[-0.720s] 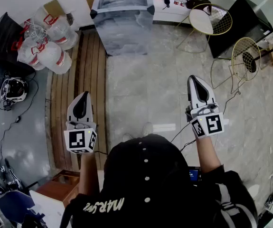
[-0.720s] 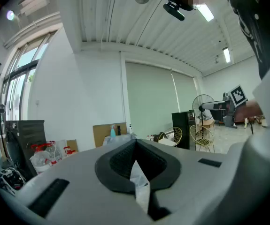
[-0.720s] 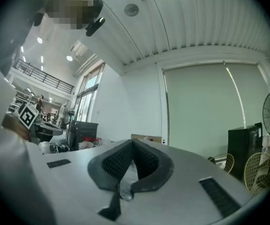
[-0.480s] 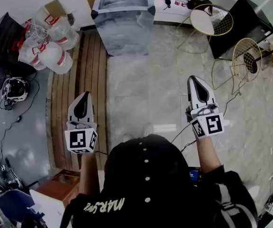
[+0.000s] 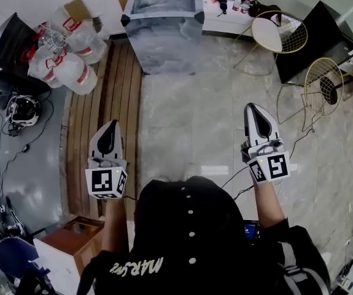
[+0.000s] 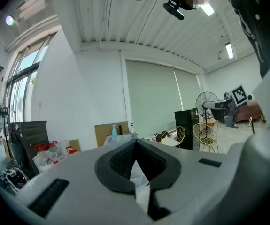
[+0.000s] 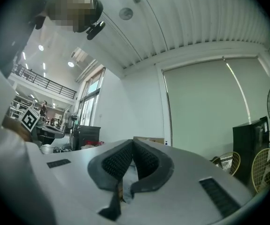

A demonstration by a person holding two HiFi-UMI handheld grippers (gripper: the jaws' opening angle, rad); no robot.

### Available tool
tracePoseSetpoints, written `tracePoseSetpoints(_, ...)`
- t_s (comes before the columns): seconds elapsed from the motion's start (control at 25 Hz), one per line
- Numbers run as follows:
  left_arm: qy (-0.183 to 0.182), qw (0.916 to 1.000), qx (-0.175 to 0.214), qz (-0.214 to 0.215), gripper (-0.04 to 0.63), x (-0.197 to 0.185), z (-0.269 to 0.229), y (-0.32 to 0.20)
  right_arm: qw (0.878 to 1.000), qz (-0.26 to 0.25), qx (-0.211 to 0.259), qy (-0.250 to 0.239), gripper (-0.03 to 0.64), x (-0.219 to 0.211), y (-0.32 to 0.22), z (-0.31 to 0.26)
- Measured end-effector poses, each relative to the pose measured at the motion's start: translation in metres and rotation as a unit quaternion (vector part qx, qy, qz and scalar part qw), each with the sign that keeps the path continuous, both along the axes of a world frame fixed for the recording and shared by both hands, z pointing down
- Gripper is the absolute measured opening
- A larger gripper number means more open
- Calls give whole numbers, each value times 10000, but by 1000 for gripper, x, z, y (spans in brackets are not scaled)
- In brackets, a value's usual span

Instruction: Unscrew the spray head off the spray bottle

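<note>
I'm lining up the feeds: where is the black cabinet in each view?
Head view: black cabinet upper right.
Left gripper view: black cabinet right of centre, far back.
Right gripper view: black cabinet near right edge.
Shared landmark: gold wire chair just left of it.

White left tool (image 5: 112, 126) and white right tool (image 5: 254, 109), black-padded, with black-and-white square markers, over grey marbled floor (image 5: 188, 134), brown wooden planks (image 5: 81, 134), a gold wire chair (image 5: 315, 78); black cap (image 5: 185, 211) dotted white.
</note>
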State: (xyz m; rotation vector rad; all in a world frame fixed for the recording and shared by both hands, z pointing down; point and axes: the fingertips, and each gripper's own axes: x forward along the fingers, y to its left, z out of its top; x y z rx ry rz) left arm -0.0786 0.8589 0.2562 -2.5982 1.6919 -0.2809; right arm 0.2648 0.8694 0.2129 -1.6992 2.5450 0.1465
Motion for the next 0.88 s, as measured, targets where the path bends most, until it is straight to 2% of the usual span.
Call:
tracePoseSetpoints(0.48,6,9999,-90,-110,25,26,14,-28,9998,-91,-204,-10,14,25,-38,22)
tracePoseSetpoints(0.88,153,9999,-3,-22,25,17,13,-125,9999,65,-102,-51,14,24,-117,12)
